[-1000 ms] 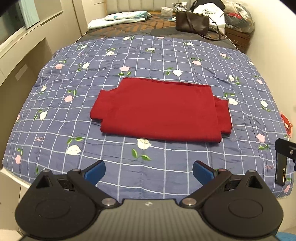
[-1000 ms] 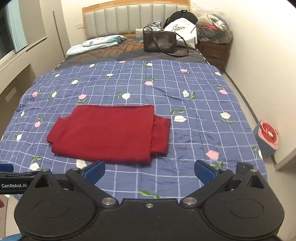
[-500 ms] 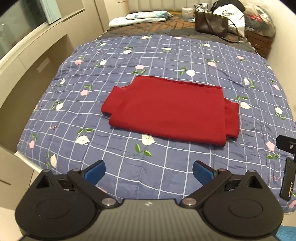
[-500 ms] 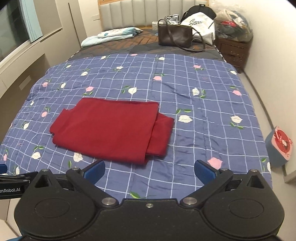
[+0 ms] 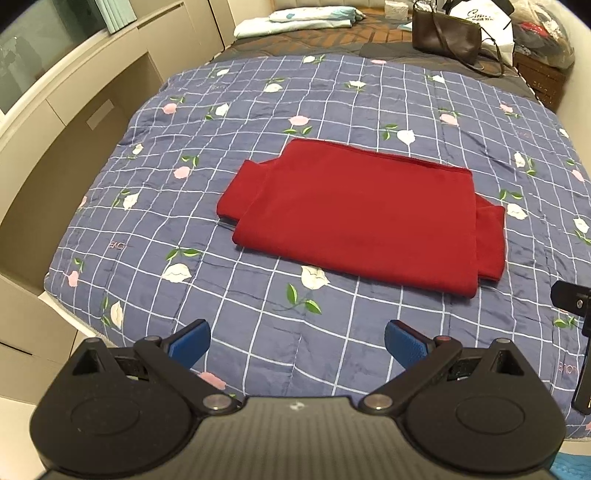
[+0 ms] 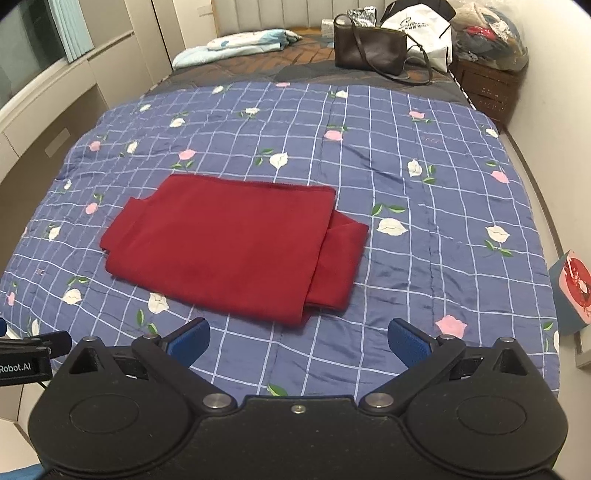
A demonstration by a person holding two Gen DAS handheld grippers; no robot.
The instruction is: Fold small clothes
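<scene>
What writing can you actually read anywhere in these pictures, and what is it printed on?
"Robot.AI": left gripper's side label, cut off at the frame edge.
"LOVE", seen inverted: stitched on the quilt.
White bag: script logo, too blurred to read.
Pink box: no legible text.
</scene>
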